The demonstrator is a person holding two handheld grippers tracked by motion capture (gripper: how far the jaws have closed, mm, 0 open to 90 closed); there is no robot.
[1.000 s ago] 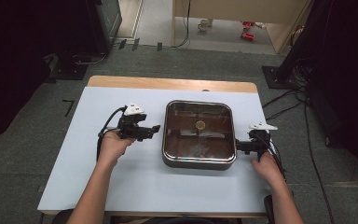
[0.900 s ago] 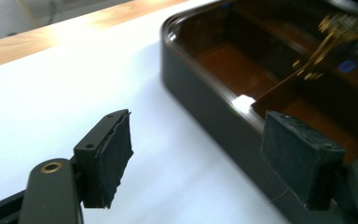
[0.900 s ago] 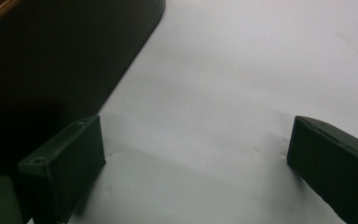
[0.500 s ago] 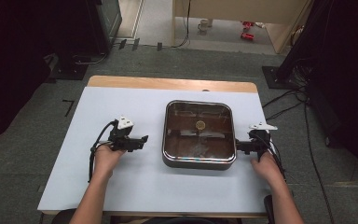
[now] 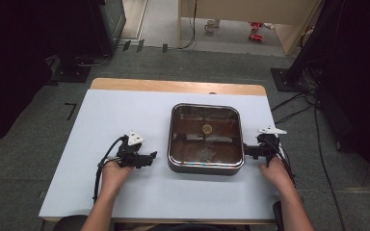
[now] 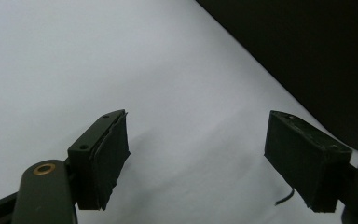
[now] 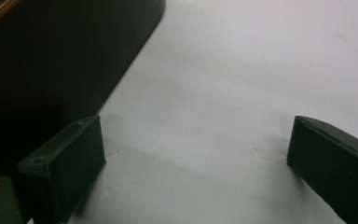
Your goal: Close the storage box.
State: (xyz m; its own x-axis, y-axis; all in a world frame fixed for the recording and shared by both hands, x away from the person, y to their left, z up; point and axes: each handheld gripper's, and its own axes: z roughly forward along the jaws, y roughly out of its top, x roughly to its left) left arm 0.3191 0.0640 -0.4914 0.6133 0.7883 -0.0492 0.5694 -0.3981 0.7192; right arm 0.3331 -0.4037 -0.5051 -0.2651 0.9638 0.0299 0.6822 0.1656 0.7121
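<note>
A square dark pan point(image 5: 178, 161) with a glass lid and a small round knob point(image 5: 206, 128) sits in the middle of the white table point(image 5: 125, 115). My left gripper point(image 5: 152, 157) lies low over the table just left of the pan, pointing at its side. Its jaws have just been opening and stand open with nothing between them point(image 6: 196, 158); the pan's dark wall point(image 6: 307, 56) lies ahead of them. My right gripper point(image 5: 246, 152) is at the pan's right side, open and empty point(image 7: 196, 163), close to the pan wall point(image 7: 51, 56).
A wooden strip point(image 5: 173, 86) runs along the table's far edge. Dark stands and cables point(image 5: 298, 106) sit on the floor around the table. Bare white tabletop stretches to the left of and in front of the pan.
My left gripper has come down and back toward the person's side of the table, staying left of the pan. The right gripper has kept still.
</note>
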